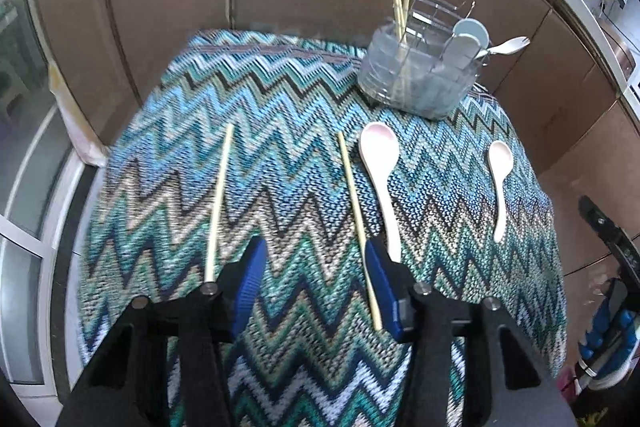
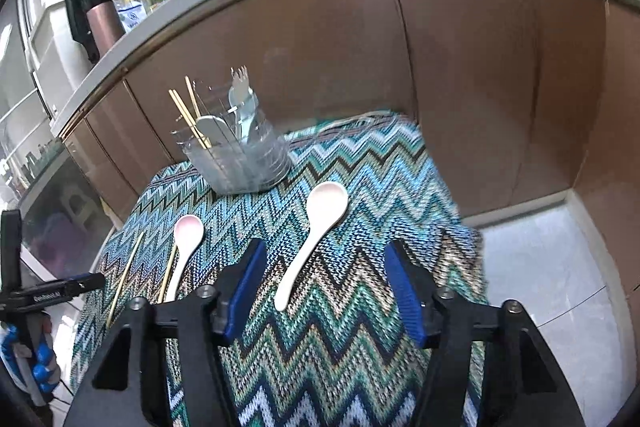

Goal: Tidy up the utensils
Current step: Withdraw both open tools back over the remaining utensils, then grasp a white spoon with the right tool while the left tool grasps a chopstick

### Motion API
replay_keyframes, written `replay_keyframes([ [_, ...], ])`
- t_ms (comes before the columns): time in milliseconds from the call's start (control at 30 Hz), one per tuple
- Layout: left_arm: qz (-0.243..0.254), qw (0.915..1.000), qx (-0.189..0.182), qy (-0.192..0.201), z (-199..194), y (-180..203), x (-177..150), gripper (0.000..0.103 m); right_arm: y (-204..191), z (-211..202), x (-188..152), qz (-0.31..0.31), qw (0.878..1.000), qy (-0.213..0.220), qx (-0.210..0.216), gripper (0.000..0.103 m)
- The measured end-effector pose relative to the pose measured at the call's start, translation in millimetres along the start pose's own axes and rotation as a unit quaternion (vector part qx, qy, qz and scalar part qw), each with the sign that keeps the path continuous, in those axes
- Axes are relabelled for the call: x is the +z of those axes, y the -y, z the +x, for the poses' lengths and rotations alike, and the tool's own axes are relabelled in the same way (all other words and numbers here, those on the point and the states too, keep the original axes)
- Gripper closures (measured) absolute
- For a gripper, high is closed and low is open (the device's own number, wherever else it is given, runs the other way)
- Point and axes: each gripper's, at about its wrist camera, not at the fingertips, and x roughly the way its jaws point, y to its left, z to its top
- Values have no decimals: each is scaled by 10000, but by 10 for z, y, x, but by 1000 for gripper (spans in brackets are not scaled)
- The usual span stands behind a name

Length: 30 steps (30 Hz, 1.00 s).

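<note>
Sorting the loose pieces into the clear utensil holder [image 1: 420,75] looks partly done. The holder stands at the far edge of the zigzag tablecloth [image 1: 280,107], at about one o'clock in the left wrist view, and already carries two chopsticks upright, some pale spoons and a fork-like piece. Four items lie flat on the cloth and are left to stow: two chopsticks and two white spoons.

In the left wrist view, the left gripper [image 1: 316,259] hangs with its blue pads apart and nothing pressed between them. The nearer chopstick [image 1: 358,223] runs along the inner side of the pad at three o'clock, partly overlapping it; whether it touches cannot be told. The other chopstick [image 1: 218,203] lies just outside the pad at nine o'clock. The larger spoon [image 1: 382,179] sits just beyond the three o'clock pad, its bowl towards twelve.

In the right wrist view, the right gripper [image 2: 324,267] also stands with its pads apart, gripping nothing. The second spoon [image 2: 310,243] lies between them, nearer the nine o'clock pad, handle end towards six, bowl towards twelve, clear of both pads. The holder there is at about eleven o'clock, well beyond the fingers.
</note>
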Motion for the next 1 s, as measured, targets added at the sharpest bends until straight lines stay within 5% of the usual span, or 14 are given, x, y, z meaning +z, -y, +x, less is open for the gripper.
replay_keyframes([
  [167,-55,9987,-267,-429,286,37,163,71,68,410,161,13,9987,-462,209,60],
  [367,40,9951,-361,-923,632,144,394,76,218,816,312,213,9946,-929,401,69],
  [1000,349,9801,-79,-1953,1333,444,752,84,359,1602,557,283,9780,-1933,736,70],
])
